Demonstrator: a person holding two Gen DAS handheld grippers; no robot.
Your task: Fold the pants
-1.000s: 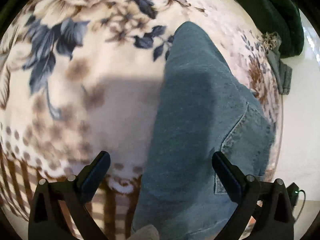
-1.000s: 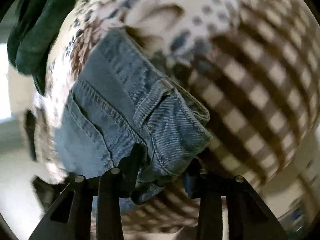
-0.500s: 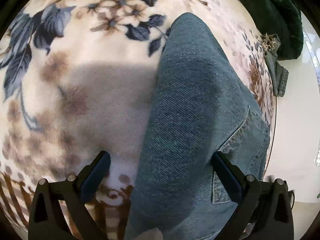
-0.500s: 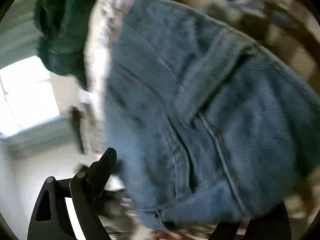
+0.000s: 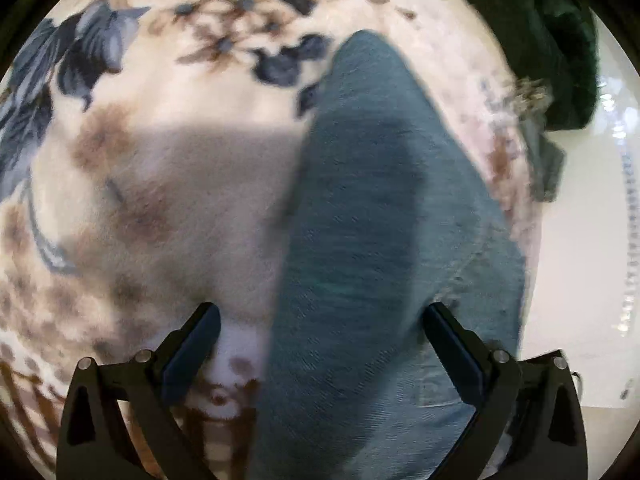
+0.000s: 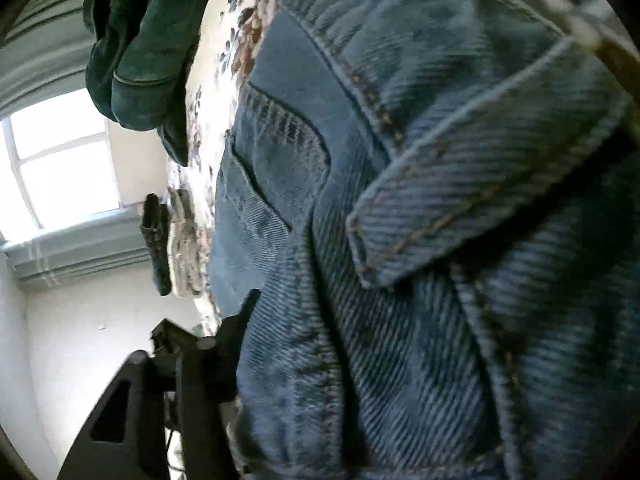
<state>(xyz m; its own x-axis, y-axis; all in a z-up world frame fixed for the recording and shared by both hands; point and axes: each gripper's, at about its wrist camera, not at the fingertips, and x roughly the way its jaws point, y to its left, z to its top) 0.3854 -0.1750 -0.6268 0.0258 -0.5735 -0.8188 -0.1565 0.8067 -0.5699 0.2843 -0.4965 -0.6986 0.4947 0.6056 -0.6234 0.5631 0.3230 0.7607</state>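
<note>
Fingers [image 5: 198, 340] of left gripper [image 5: 320, 344] straddle jeans [image 5: 360, 240]; right gripper (closing) prob. on waistband [image 6: 460, 208].

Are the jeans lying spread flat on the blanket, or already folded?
Folded at least once: the jeans form one narrow strip on the floral blanket, and the right wrist view shows stacked denim layers. Fold count: cannot tell.

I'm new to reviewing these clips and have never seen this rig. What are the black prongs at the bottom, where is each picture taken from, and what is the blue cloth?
No robot here: a person holds a two-finger gripper in each hand, with a fisheye camera on each looking along its fingers. The left view shows the left gripper wide apart above folded jeans lying on a floral blanket; its jaws are closing slightly without pressing the denim. The right view sits very close to the jeans' waistband; only one finger of the right gripper shows, its jaws closing around denim. Dark green clothes lie beyond.
</note>
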